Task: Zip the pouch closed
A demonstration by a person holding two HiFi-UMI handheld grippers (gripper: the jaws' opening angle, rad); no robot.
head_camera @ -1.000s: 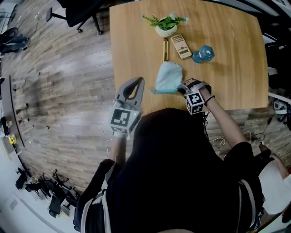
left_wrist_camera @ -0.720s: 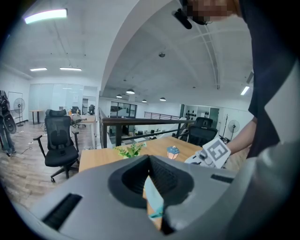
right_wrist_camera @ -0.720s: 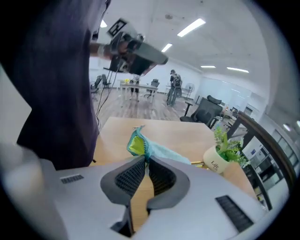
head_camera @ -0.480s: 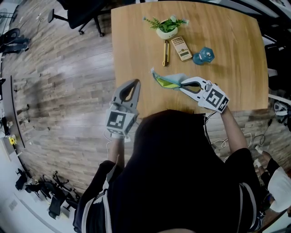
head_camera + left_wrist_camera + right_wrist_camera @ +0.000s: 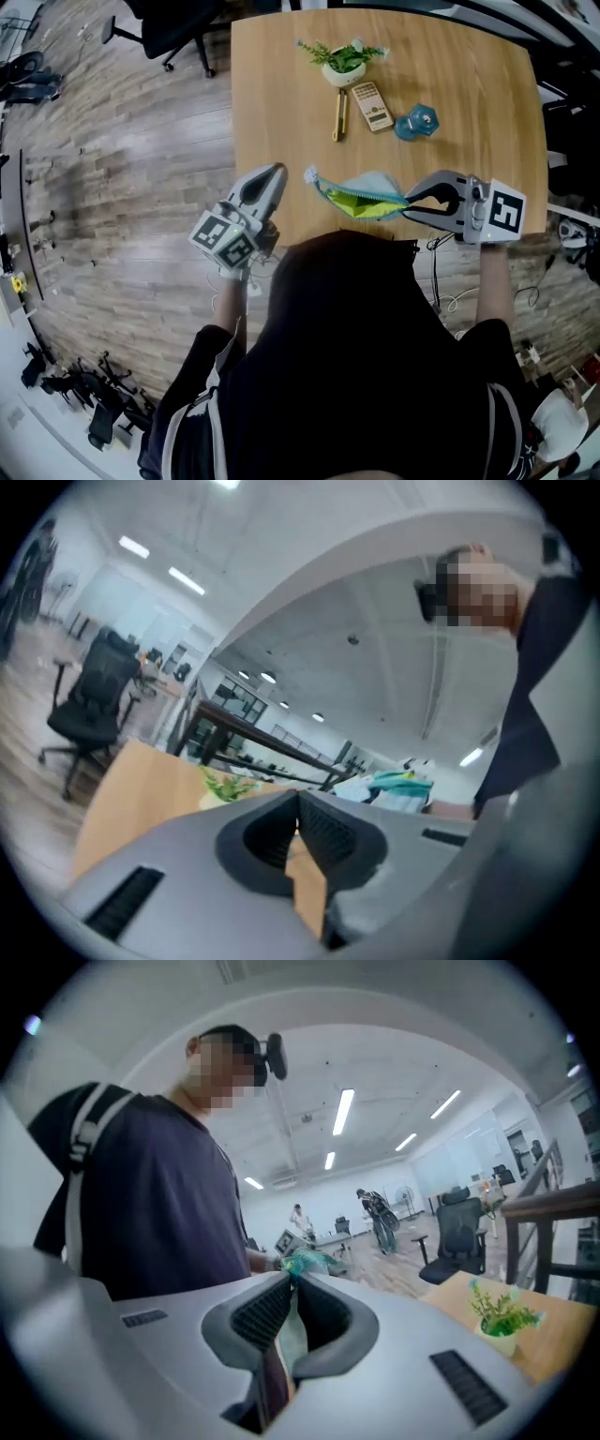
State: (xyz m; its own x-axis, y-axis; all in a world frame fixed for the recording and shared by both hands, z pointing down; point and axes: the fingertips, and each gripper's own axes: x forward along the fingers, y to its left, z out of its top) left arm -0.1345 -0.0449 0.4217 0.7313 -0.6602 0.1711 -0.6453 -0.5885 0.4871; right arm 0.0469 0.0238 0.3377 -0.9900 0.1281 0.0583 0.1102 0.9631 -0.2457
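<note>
Jaws on the left gripper (image 5: 277, 171) are pressed flat together with nothing in them. The right gripper (image 5: 411, 201) is pinching the fabric at one end of the pouch (image 5: 364, 195), which is held up in the air over the near edge of the desk (image 5: 469, 94), closer to its left corner. The mouth gapes and shows yellow-green lining, so I'd say zipping hasn't started and this is just the setup grip. Next, I reckon the left gripper has to open and grab the free end or the zip pull. I can't make the pull out from here, so finding it comes first.
</note>
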